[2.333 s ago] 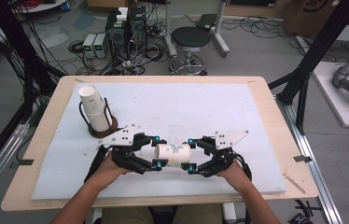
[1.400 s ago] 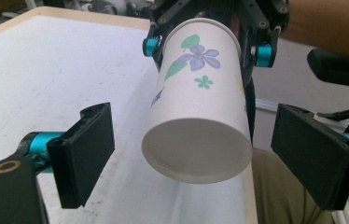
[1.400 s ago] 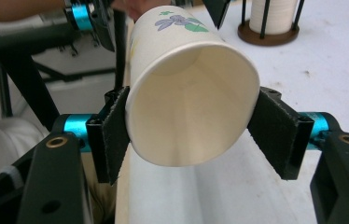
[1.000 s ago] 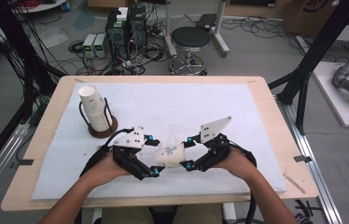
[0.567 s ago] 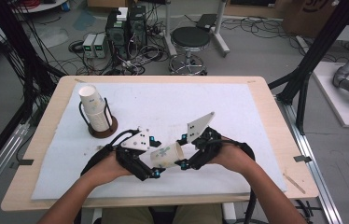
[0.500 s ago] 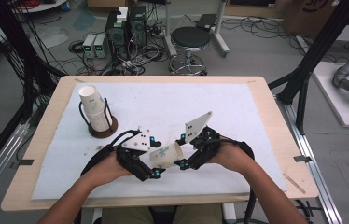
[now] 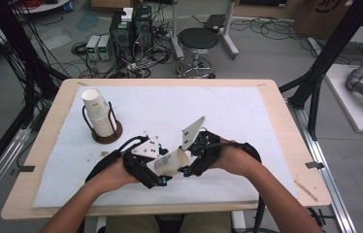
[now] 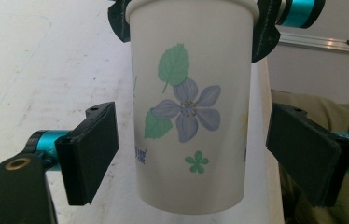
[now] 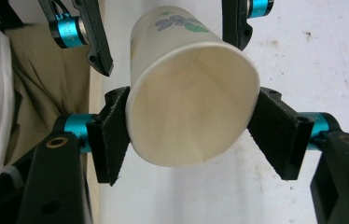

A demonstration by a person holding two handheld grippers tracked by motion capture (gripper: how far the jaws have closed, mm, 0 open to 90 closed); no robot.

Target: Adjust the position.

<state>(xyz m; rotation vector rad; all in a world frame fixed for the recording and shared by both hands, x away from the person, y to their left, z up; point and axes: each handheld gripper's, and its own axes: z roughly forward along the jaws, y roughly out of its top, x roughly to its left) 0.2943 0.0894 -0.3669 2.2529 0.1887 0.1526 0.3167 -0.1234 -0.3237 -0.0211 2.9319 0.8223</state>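
The right gripper is clamped on the flower-printed white paper cup's rim near the table's front edge; the left gripper, jaws apart and just closing, probably should grip its base squarely.

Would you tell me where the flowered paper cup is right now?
In the high view the flowered paper cup hangs above the table's near edge, gripped at its rim by the right gripper, its base between the left gripper's open jaws.
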